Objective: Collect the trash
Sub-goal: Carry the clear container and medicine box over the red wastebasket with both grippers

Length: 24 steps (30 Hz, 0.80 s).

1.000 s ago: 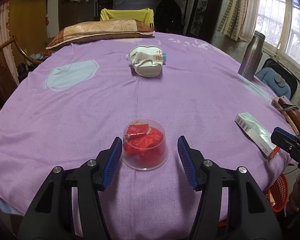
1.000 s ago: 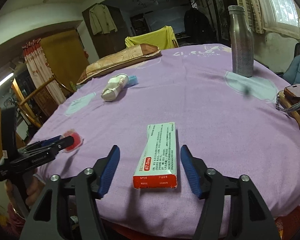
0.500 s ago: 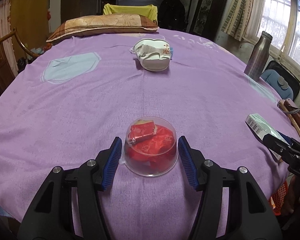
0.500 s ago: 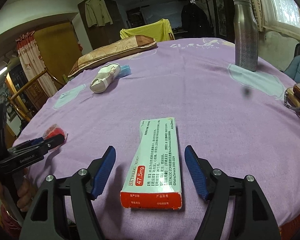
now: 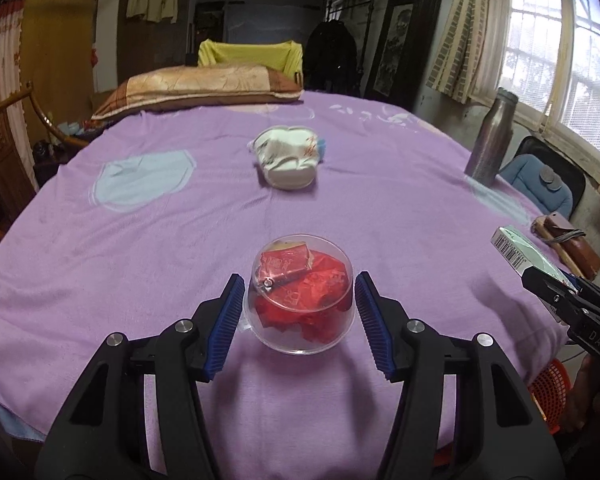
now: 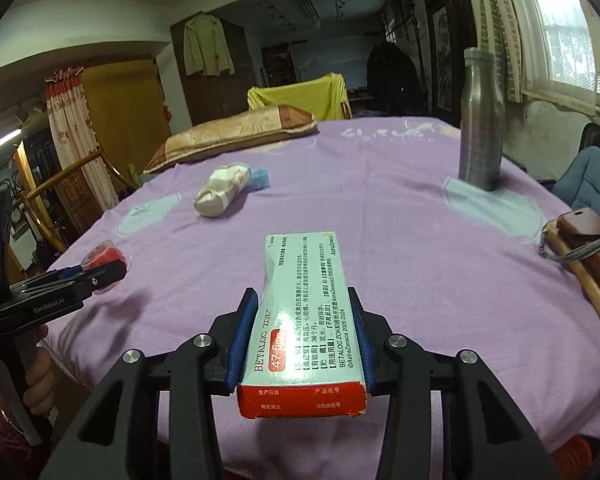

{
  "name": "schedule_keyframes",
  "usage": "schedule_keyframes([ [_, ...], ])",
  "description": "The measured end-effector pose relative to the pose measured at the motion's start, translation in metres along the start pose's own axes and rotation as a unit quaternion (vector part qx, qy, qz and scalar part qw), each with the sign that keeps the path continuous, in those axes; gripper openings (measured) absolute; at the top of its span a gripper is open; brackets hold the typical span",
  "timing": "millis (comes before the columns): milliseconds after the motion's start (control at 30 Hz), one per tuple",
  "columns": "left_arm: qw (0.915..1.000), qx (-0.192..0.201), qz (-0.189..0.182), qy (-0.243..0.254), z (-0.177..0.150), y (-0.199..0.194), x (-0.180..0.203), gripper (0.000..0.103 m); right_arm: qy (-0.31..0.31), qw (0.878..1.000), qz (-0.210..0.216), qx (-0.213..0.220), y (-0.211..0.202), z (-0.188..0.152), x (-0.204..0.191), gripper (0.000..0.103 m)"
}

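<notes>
A clear plastic cup (image 5: pixel 302 300) with red wrappers inside stands on the purple tablecloth (image 5: pixel 220 216). My left gripper (image 5: pixel 300 322) is open, its blue pads on either side of the cup, not pressing it. My right gripper (image 6: pixel 298 336) is shut on a pale green and red medicine box (image 6: pixel 306 320) and holds it just above the cloth. The box also shows at the right edge of the left wrist view (image 5: pixel 528 256). A crumpled white paper bowl (image 5: pixel 288 158) lies further back at the table's middle.
A steel bottle (image 6: pixel 482 120) stands at the right, a brown phone case on a wooden stick (image 6: pixel 588 248) near the right edge. A pillow (image 5: pixel 196 86) lies at the far side. An orange basket (image 5: pixel 548 394) sits below the table's right edge.
My left gripper moved forward so the cup now sits between its pads. My right gripper moved forward and closed on the medicine box, lifting its near end.
</notes>
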<state>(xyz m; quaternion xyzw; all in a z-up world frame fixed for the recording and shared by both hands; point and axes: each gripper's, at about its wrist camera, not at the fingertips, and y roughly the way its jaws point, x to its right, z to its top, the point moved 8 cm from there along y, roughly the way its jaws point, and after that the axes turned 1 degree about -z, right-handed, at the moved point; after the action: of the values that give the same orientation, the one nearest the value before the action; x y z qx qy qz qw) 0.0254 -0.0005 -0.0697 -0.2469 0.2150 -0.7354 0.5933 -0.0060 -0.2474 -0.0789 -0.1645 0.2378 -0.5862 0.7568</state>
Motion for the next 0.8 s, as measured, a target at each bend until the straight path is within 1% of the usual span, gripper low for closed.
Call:
schedule_keyframes([
  [267, 0.9978, 0.036, -0.031, 0.046, 0.021, -0.028, 0.051, 0.057, 0.009, 0.999, -0.015, 0.048, -0.053, 0.014, 0.015, 0.044],
  [467, 0.9926, 0.06, -0.061, 0.086, 0.033, -0.046, 0.101, 0.057, 0.019, 0.995, -0.04, 0.087, -0.1, 0.017, 0.037, 0.044],
  [600, 0.987, 0.073, -0.089, 0.112, 0.036, -0.057, 0.139, 0.057, 0.031, 0.991, -0.061, 0.111, -0.133, 0.015, 0.057, 0.044],
  [633, 0.9849, 0.075, -0.101, 0.119, 0.037, -0.06, 0.152, 0.057, 0.034, 0.991, -0.066, 0.115, -0.139, 0.015, 0.061, 0.044],
  [800, 0.9747, 0.074, -0.144, 0.154, 0.033, -0.065, 0.21, 0.057, 0.054, 0.985, -0.093, 0.135, -0.174, 0.005, 0.091, 0.044],
])
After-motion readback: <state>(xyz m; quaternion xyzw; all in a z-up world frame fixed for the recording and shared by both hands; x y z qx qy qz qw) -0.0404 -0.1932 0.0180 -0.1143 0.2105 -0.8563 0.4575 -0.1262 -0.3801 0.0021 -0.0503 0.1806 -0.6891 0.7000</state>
